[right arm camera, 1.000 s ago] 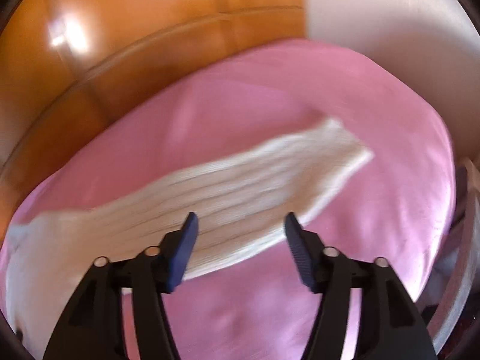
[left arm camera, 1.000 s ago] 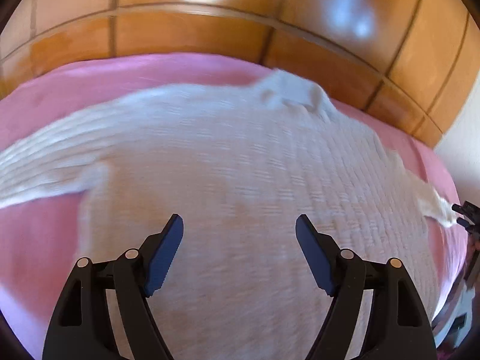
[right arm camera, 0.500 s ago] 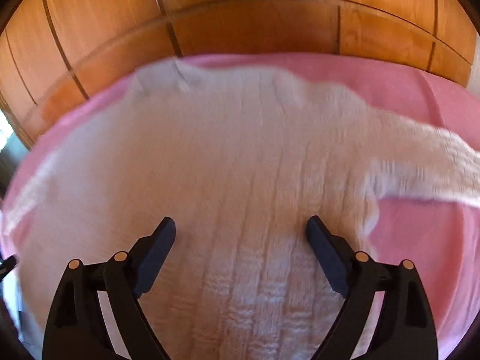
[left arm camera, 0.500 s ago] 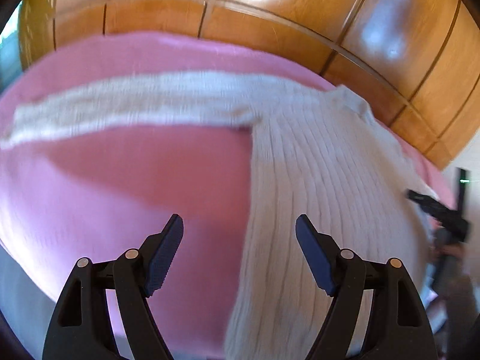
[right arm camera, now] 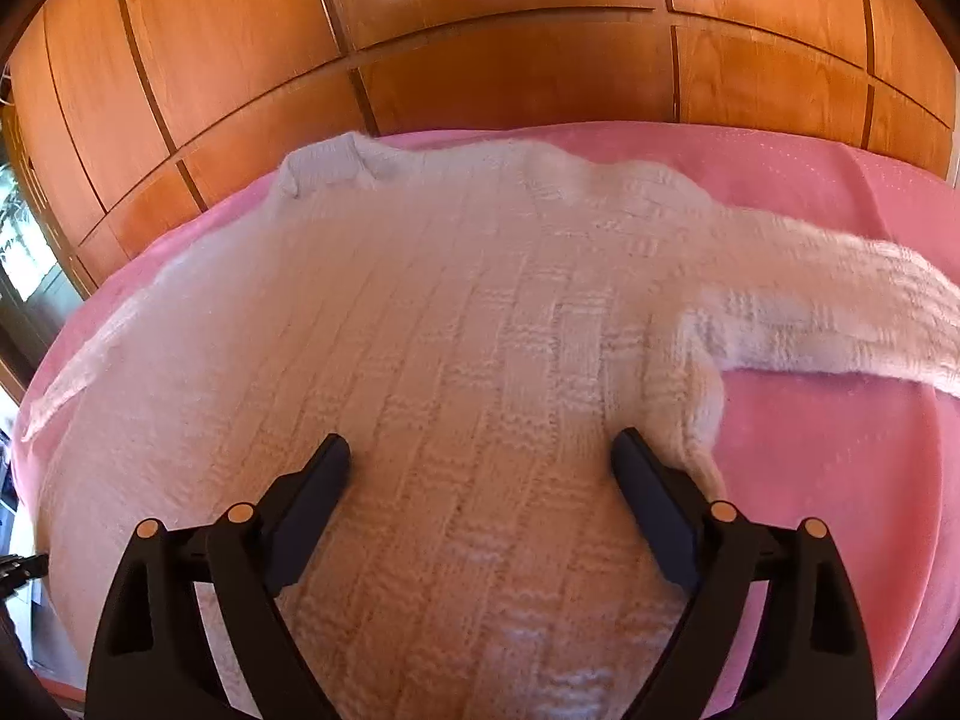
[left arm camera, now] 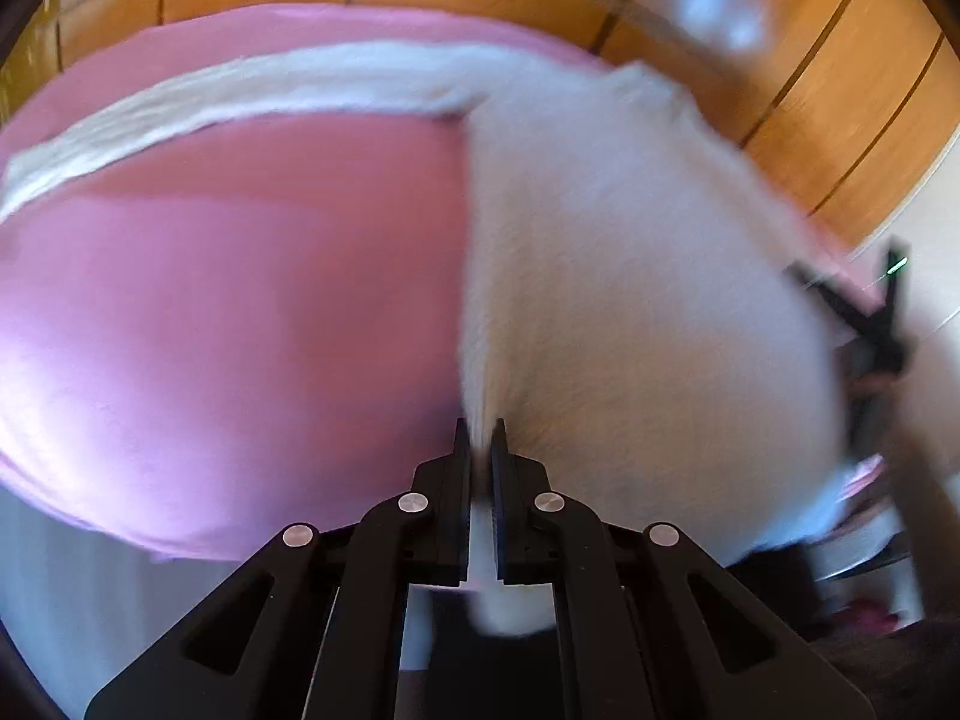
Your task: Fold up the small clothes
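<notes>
A white knitted sweater (right arm camera: 456, 324) lies spread flat on a pink bed cover (right arm camera: 828, 456), collar toward the far wooden wall, sleeves stretched out to both sides. In the left wrist view the sweater (left arm camera: 630, 276) fills the right half, with one sleeve (left arm camera: 198, 102) running to the left. My left gripper (left arm camera: 480, 432) is shut on the sweater's left bottom corner. My right gripper (right arm camera: 480, 450) is open and empty, just above the sweater's lower body near the right armpit. It also shows in the left wrist view (left arm camera: 864, 324), blurred.
A glossy wooden panelled wall (right arm camera: 510, 54) stands right behind the bed. The pink cover (left arm camera: 228, 312) lies bare left of the sweater. The bed's front edge (left arm camera: 120, 528) drops off at the lower left.
My left gripper has closed on the sweater's left bottom corner. My right gripper swung from the right sleeve to over the sweater's body and stays open.
</notes>
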The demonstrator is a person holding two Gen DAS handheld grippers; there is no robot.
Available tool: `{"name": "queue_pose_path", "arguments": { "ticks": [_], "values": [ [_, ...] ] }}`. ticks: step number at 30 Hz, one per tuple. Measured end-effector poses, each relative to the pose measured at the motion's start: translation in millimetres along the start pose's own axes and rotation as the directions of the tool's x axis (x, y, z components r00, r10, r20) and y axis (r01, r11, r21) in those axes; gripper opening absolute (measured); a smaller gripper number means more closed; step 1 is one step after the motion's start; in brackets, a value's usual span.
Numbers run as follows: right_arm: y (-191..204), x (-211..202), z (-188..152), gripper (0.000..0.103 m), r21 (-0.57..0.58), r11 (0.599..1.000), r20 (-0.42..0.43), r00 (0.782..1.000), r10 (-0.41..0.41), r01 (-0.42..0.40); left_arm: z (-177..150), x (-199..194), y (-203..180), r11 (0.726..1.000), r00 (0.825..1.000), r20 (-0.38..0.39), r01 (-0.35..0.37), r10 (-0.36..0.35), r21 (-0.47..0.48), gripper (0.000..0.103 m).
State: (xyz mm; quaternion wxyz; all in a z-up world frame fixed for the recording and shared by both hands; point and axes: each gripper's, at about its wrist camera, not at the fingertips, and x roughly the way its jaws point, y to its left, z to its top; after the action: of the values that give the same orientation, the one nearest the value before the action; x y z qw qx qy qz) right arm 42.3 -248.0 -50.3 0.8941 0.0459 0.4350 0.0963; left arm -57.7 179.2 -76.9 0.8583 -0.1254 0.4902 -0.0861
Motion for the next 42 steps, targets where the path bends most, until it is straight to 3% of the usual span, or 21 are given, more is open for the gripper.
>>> {"name": "queue_pose_path", "arguments": {
  "ticks": [2,5,7,10,12,14,15,18,21,23,25,27,33,34,35,38,42],
  "values": [
    [9,2,0,0.090,-0.041,0.998,-0.005,0.999,-0.037,0.037,5,-4,2,0.999,1.000,-0.004,0.026,-0.027,-0.036,0.007],
    [10,0,-3,0.091,-0.038,0.998,0.001,0.999,-0.043,0.043,15,-22,-10,1.000,0.997,0.082,0.003,-0.002,-0.008,0.019],
    [7,-1,-3,0.091,-0.012,1.000,0.003,1.000,-0.025,0.025,25,-30,-18,1.000,0.990,0.141,0.002,0.000,-0.011,0.038],
    [-2,-12,-5,0.091,0.020,1.000,-0.026,1.000,0.015,-0.015,51,-25,-48,0.999,0.976,0.217,0.010,-0.017,0.036,0.051],
    [-15,-25,-3,0.091,0.069,0.995,-0.044,0.996,0.080,-0.077,65,-12,-69,0.998,0.974,0.224,-0.002,-0.014,0.068,0.051],
    [-40,-42,-1,0.090,0.152,0.984,-0.018,0.995,0.096,-0.092,80,8,-91,0.995,0.976,0.215,0.019,-0.040,0.098,0.053],
    [-58,-53,0,0.090,0.206,0.975,0.008,0.996,0.086,-0.086,84,14,-95,0.995,0.976,0.214,0.014,-0.035,0.100,0.065],
    [-141,-83,-5,0.090,0.448,0.893,0.079,0.997,0.008,-0.043,97,40,-113,0.994,0.980,0.192,0.025,-0.045,0.107,0.067],
    [-211,-97,-14,0.071,0.617,0.785,0.069,0.990,-0.125,0.057,108,65,-126,0.994,0.985,0.164,0.026,-0.043,0.104,0.067],
    [-265,-104,-23,0.058,0.728,0.678,0.051,0.978,-0.203,0.102,110,77,-128,0.994,0.989,0.141,0.032,-0.047,0.106,0.067],
    [-301,-106,-25,0.051,0.787,0.599,0.021,0.963,-0.268,0.149,111,88,-129,0.994,0.993,0.115,0.027,-0.040,0.106,0.067],
    [-328,-103,-18,0.047,0.810,0.561,0.004,0.955,-0.297,0.171,110,95,-128,0.994,0.994,0.103,0.031,-0.042,0.109,0.071],
    [-356,-78,20,0.048,0.805,0.537,-0.065,0.938,-0.340,0.250,108,99,-135,0.989,0.993,0.105,0.036,-0.052,0.144,0.081],
    [-354,-73,28,0.034,0.801,0.537,-0.078,0.935,-0.345,0.265,109,99,-135,0.989,0.993,0.105,0.035,-0.051,0.146,0.081],
    [-352,-70,34,0.010,0.786,0.551,-0.092,0.934,-0.346,0.282,110,99,-136,0.989,0.993,0.104,0.037,-0.052,0.146,0.081],
    [-330,-72,54,0.007,0.726,0.620,-0.075,0.930,-0.359,0.297,113,97,-133,0.991,0.991,0.111,0.061,-0.074,0.122,0.081],
    [-264,-75,90,0.007,0.629,0.761,0.052,0.968,-0.245,0.159,113,92,-128,0.991,0.985,0.139,0.084,-0.097,0.100,0.081]
  ]
}}
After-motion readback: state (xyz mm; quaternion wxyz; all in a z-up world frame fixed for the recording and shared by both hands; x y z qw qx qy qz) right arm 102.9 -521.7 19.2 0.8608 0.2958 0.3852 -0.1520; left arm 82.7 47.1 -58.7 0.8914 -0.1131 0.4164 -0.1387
